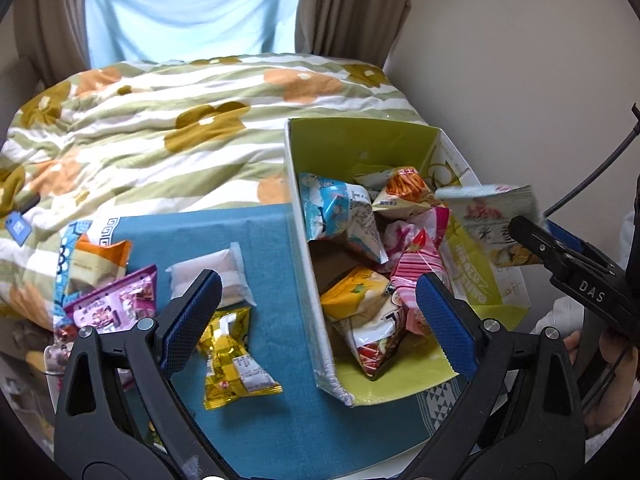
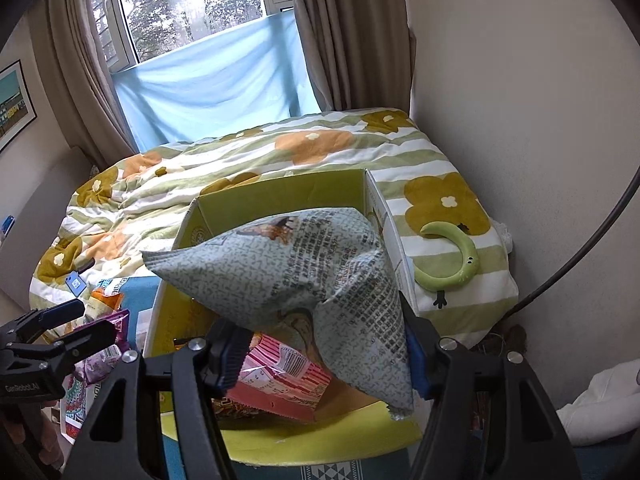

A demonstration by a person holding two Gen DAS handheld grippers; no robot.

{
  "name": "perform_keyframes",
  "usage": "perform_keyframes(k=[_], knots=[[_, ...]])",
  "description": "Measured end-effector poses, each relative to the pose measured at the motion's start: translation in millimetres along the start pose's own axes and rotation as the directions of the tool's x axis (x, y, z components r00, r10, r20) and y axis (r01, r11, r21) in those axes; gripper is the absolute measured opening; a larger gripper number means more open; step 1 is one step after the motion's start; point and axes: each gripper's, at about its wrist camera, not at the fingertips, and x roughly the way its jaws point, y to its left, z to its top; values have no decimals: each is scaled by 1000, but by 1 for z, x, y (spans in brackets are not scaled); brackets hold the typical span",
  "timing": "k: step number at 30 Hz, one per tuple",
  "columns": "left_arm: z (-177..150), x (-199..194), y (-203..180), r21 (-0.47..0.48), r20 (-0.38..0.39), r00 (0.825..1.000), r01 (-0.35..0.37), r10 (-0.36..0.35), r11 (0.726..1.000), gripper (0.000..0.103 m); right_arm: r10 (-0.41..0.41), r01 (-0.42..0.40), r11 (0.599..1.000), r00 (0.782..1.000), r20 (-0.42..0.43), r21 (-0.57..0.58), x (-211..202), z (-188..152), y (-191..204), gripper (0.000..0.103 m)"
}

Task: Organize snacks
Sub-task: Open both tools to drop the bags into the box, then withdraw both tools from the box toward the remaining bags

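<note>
Bag over the box, drop pending.
The grey bag (image 2: 320, 280) hangs above the box (image 2: 280, 188), apparently still pinched in the right tool (image 2: 320, 364); released off-centre, it could slide over the rim. Left tool (image 1: 316, 320) gapes empty.

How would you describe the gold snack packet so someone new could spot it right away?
Start at the green cardboard box of snacks on the blue cloth. Just left of the box, on the cloth's bare part, lies the gold snack packet, nearest the camera. It is the only shiny gold checkered wrapper; the white packet behind it is plain.
</note>
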Motion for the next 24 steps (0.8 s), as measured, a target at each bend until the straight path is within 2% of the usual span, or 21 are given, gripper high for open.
perform_keyframes(k=[1,2,3,5,9,14,24], knots=[[-2,1,2,-2,-2,1000,-5,5,1000,97,1,-1,1000,1000,6,10,1,-1,0,71],[-4,1,3,-4,-6,1000,-8,8,1000,97,1,-1,1000,1000,16,15,0,-2,-1,87],[-7,3,3,-7,-11,1000,-8,8,1000,97,0,-1,1000,1000,27,19,-1,-4,-1,97],[-11,5,4,-14,-22,1000,-6,6,1000,97,2,-3,1000,999,50,20,-4,-8,-3,100],[-17,5,3,-14,-28,1000,-6,6,1000,97,4,-4,1000,999,50,7,-7,-16,-4,102],[-21,-10,-3,-2,2,1000,-16,16,1000,97,5,-5,1000,999,43,2,-13,-19,-4,102],[-43,-73,-6,-15,111,991,-70,71,997,97,37,-31,998,992,118,-53,-59,-18,11,102]])
